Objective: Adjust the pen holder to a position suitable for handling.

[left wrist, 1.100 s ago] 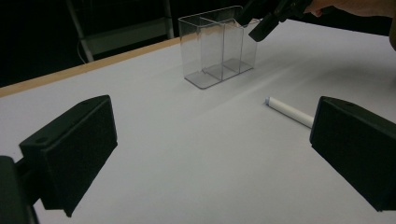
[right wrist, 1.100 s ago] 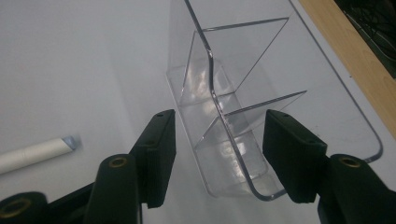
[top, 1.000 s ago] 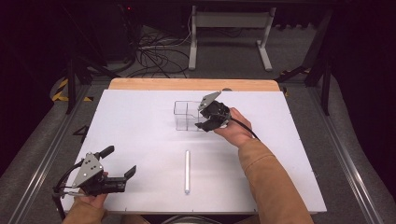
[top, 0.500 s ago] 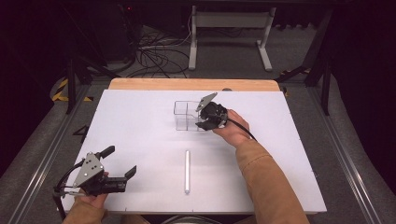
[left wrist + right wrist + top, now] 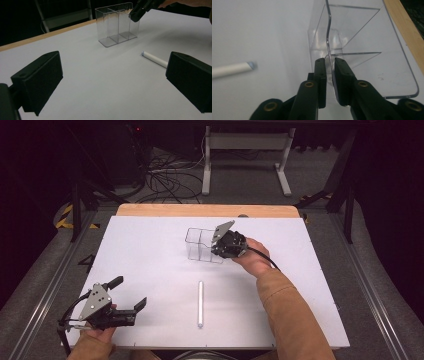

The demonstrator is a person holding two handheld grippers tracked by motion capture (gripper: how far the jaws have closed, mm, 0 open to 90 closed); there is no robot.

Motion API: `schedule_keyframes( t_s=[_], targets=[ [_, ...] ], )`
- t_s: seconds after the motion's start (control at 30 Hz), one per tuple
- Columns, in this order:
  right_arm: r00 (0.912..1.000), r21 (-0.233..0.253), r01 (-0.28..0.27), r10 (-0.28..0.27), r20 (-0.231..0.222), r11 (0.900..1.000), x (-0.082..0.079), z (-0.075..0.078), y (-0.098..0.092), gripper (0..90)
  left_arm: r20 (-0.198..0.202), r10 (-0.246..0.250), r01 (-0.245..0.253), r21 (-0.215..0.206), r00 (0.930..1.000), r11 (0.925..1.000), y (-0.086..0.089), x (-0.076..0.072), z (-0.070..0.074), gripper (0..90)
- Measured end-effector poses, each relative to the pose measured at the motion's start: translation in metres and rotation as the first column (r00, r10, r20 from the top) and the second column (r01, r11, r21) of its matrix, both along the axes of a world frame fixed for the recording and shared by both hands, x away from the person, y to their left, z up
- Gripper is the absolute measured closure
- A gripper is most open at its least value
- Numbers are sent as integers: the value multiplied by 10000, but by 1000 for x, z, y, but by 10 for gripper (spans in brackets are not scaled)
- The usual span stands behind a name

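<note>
The right gripper (image 5: pixel 329 75) pinches the wall of the clear plastic two-compartment box (image 5: pixel 200 244) mid-worktop; the left gripper (image 5: pixel 131 292) waits wide open, empty. Next, probably repositioning the box carefully.

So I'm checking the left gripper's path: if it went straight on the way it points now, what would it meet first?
Probably bare table. The left gripper is open; the white tube lies off to one side and the clear box stands farther ahead, though depth is unclear.

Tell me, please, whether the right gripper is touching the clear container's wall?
Touching. In the right gripper view, the right gripper has its two jaws closed on either side of the clear container wall, pinching the thin plastic edge between them.
</note>
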State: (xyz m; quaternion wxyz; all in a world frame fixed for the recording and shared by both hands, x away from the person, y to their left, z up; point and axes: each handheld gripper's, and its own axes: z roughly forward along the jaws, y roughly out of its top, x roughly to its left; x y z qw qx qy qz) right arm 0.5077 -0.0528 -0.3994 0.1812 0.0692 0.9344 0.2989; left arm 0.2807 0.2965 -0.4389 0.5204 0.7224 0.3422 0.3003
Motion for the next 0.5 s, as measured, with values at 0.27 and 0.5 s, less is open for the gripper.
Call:
schedule_keyframes(
  t_s=[0.27, 0.5],
  targets=[
    [9925, 613, -188, 261, -1197, 9979, -2, 3, -2, 887, 2, -45, 45, 9, 10000, 10000, -1, 0, 0, 16],
    [9918, 659, -503, 576, -1144, 9966, -12, 15, -11, 889, -27, -31, 30, -15, 10000, 10000, 0, 1, 0, 16]
  ],
)
